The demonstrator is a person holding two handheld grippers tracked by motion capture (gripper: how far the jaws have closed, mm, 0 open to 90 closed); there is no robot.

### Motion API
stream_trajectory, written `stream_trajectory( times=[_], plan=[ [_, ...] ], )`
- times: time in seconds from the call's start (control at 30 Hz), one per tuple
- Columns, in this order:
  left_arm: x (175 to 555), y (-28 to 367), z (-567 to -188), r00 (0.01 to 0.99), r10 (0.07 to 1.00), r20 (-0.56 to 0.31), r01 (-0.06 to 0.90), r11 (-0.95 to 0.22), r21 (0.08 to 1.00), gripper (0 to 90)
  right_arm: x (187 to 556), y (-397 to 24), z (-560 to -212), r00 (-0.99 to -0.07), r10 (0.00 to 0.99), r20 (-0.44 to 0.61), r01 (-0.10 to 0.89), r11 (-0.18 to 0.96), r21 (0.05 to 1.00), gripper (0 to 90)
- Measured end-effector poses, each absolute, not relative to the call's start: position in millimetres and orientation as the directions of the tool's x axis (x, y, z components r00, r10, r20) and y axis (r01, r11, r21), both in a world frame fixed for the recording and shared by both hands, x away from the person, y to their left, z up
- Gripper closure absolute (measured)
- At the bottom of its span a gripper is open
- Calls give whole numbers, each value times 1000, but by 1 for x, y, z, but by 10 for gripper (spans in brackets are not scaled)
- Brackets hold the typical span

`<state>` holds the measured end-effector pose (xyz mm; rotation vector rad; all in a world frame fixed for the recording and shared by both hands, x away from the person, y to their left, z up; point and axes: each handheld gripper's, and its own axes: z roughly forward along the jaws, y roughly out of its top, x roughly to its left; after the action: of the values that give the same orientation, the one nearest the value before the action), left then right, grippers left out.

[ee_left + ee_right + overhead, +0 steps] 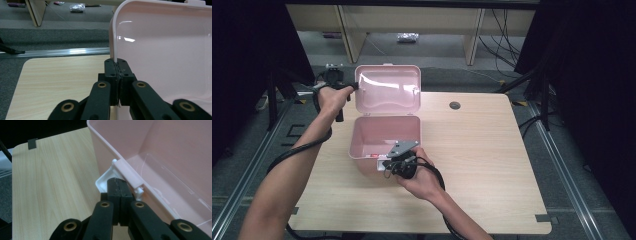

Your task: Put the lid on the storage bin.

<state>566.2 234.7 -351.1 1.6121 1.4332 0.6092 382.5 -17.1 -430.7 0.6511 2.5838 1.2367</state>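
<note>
A pink plastic box (362, 142) stands open at the table's far middle, its lid (387, 90) tipped up and back. My left gripper (354, 86) is shut on the lid's left rim; in the left gripper view the jaws (116, 62) pinch the thin edge of the lid (165, 50). My right gripper (384, 162) is at the box's near wall. In the right gripper view its jaws (118, 181) are shut on the white latch (103, 178) that hangs from the rim of the box (175, 150).
The wooden table (492, 165) has a round cable hole (455, 105) at the back right of the box. A black clip (32, 143) sits on a table corner. Cables trail from both grippers. Floor rails run along both sides of the table.
</note>
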Motion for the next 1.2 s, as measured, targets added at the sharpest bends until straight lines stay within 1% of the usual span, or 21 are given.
stream_trajectory(
  times=[0.23, 0.3, 0.33, 0.47, 0.5, 0.53, 0.57, 1.17, 1.2],
  plan=[
    [562, 235, -350, 214, 960, -182, 518, 46, 854, 884, 383, -16, -431, -880, 475, 12, 306, 547, 779, 900],
    [561, 235, -350, 215, 960, -182, 514, 47, 856, 884, 384, -16, -431, -883, 470, 2, 294, 550, 782, 900],
    [560, 235, -349, 215, 960, -178, 514, 44, 857, 884, 384, -17, -431, -880, 474, 11, 305, 549, 778, 900],
    [556, 236, -349, 215, 961, -176, 504, 45, 862, 884, 385, -17, -430, -887, 461, 6, 297, 561, 773, 900],
    [556, 237, -349, 214, 961, -176, 503, 46, 863, 884, 387, -18, -430, -888, 459, -11, 281, 562, 778, 900],
    [555, 237, -349, 213, 960, -179, 502, 50, 864, 884, 386, -17, -430, -883, 469, 16, 306, 551, 776, 900],
    [554, 238, -349, 214, 961, -178, 500, 49, 865, 884, 386, -17, -430, -881, 473, 16, 309, 549, 777, 900],
    [542, 239, -347, 224, 961, -162, 471, 39, 881, 884, 389, -17, -430, -879, 476, 17, 306, 537, 786, 900],
    [542, 238, -347, 225, 961, -160, 469, 37, 882, 884, 389, -18, -429, -880, 475, 19, 315, 552, 772, 900]
  ],
)
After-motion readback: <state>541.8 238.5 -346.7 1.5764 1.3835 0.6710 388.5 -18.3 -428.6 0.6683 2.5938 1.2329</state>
